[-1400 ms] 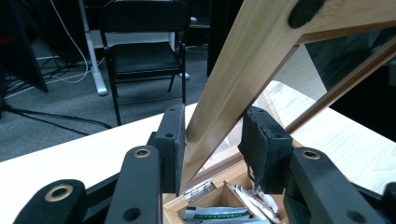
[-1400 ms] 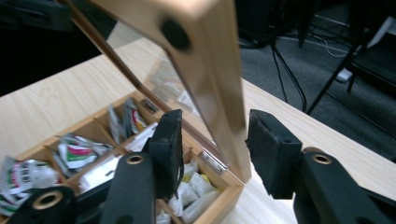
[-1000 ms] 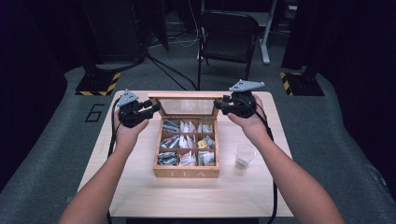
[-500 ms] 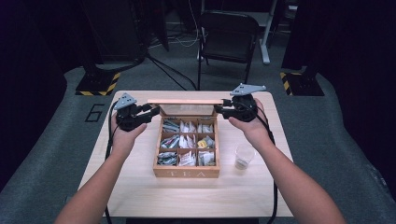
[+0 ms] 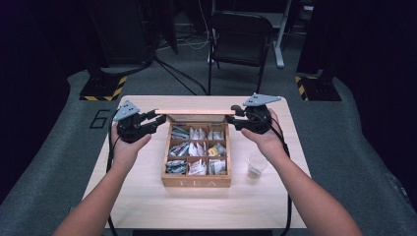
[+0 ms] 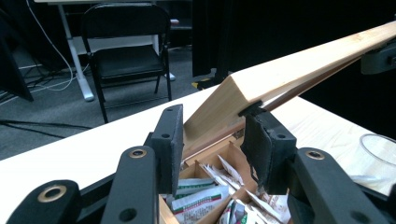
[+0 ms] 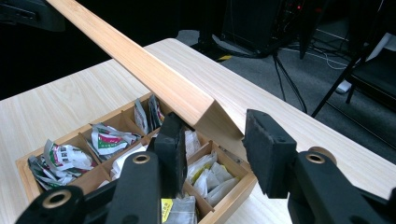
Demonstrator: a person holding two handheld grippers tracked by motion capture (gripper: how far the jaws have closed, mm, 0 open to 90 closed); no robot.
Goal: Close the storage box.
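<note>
1. the cup (image 5: pixel 256 164) stands near the worktop's right edge, just beside the open tea box (image 5: pixel 196 182) at the worktop's middle, its compartments full of tea packets (image 5: pixel 197 149).
2. the lid (image 5: pixel 195 112) stands raised over the box's far edge; the step looks like opening or closing it.
3. the left gripper (image 5: pixel 156 122) straddles the lid's left end, jaws parted, released; the right gripper (image 5: pixel 230 116) likewise at the right end.
4. next likely calls for both ends moving evenly.
5. beyond the table (image 5: pixel 147 196): grey floor, a folding chair (image 5: pixel 239 42), dark curtains.
</note>
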